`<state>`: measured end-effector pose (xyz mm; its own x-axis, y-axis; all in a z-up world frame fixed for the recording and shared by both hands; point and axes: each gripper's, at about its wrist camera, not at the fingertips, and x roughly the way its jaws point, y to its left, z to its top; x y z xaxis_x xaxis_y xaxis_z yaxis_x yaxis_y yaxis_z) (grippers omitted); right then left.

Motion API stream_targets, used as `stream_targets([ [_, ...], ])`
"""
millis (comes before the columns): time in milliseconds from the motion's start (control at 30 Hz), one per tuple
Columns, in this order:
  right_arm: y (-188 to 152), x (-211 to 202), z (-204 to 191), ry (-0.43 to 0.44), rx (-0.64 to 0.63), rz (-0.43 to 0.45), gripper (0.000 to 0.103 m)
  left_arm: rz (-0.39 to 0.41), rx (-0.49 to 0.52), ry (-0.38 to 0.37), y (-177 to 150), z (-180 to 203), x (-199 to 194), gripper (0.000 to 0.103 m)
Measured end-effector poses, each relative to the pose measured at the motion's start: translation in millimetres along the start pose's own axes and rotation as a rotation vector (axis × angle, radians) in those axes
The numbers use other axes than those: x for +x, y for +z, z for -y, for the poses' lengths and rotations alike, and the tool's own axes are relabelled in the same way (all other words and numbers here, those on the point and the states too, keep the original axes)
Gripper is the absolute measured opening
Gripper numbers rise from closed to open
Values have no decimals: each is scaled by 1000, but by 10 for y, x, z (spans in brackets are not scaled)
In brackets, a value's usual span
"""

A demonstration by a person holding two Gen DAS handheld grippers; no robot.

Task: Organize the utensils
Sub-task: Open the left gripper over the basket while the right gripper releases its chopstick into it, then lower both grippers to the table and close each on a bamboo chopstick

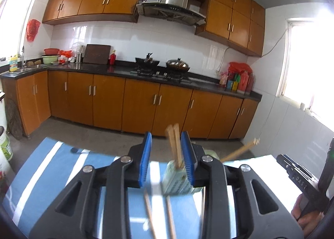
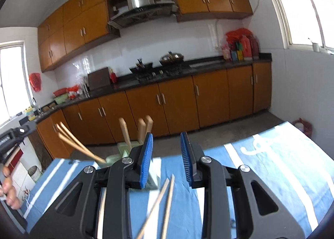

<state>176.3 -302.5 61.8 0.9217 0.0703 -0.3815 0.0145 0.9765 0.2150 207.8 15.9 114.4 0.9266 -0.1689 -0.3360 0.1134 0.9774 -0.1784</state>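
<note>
A pale green utensil holder (image 1: 177,178) stands on the blue striped tablecloth (image 1: 52,168). Wooden-handled utensils (image 1: 174,143) stand upright in it, and chopsticks (image 1: 240,151) lean out to the right. My left gripper (image 1: 167,160) is open just in front of the holder, holding nothing. Two loose chopsticks (image 1: 169,216) lie on the cloth below it. In the right wrist view the holder (image 2: 123,153) sits left of my open, empty right gripper (image 2: 167,160), with wooden handles (image 2: 142,128) and leaning chopsticks (image 2: 79,145) in it. Two loose chopsticks (image 2: 162,201) lie under the right gripper.
The table edge faces a kitchen floor and orange base cabinets (image 1: 142,103) with a black counter, woks (image 1: 177,64) and bottles (image 1: 240,81). The other gripper and a hand (image 1: 309,184) are at the right edge. A white bucket (image 1: 5,149) stands left.
</note>
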Motion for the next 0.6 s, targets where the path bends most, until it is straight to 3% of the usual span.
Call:
stream_targets([
  [167, -586, 264, 101, -27, -5, -206, 28, -129, 4, 65, -519, -280, 18, 32],
  [367, -1224, 659, -91, 35, -32, -421, 28, -324, 6, 115, -1135, -534, 295, 32],
  [600, -1514, 852, -251, 32, -65, -498, 28, -419, 4, 91, -1525, -547, 379, 32],
])
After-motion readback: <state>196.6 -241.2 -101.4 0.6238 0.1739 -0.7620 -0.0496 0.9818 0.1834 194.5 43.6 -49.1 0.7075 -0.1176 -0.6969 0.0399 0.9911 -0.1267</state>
